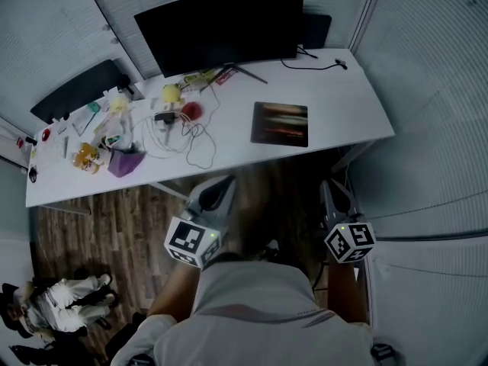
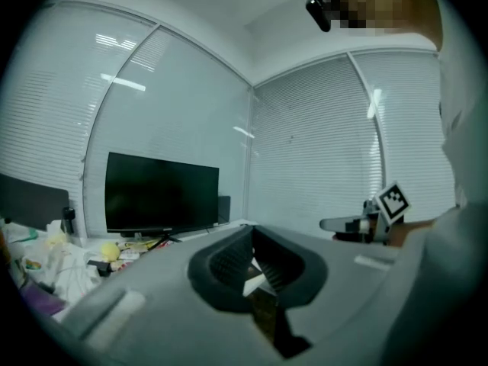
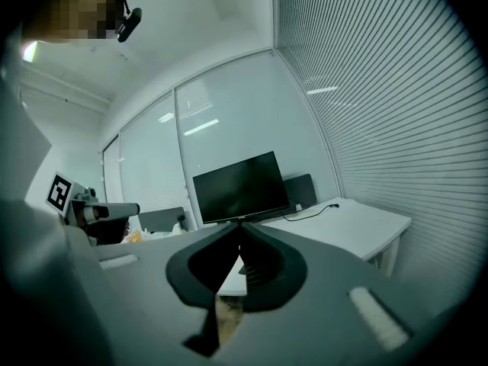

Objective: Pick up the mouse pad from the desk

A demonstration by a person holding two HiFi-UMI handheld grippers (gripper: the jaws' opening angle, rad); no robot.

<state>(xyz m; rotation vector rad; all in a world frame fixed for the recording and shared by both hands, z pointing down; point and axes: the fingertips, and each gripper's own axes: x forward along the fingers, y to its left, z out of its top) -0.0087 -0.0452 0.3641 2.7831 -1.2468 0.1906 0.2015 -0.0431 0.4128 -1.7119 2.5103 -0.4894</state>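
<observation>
The mouse pad [image 1: 279,123], a dark rectangle with reddish streaks, lies flat on the white desk [image 1: 351,97], right of centre and in front of the monitor. Both grippers hover over the wooden floor short of the desk's near edge, pointing toward it. My left gripper [image 1: 223,183] is shut with nothing in it; its jaws meet at the tip in the left gripper view [image 2: 252,229]. My right gripper [image 1: 329,187] is also shut and empty [image 3: 240,224]. I cannot make out the pad in either gripper view.
A black monitor [image 1: 221,25] stands at the back of the desk, with a cable [image 1: 313,65] to its right. White cords [image 1: 187,139], a red ball [image 1: 192,110], a purple item [image 1: 126,162] and small clutter cover the left half. A person [image 1: 61,303] is on the floor at lower left. Blinds enclose the corner.
</observation>
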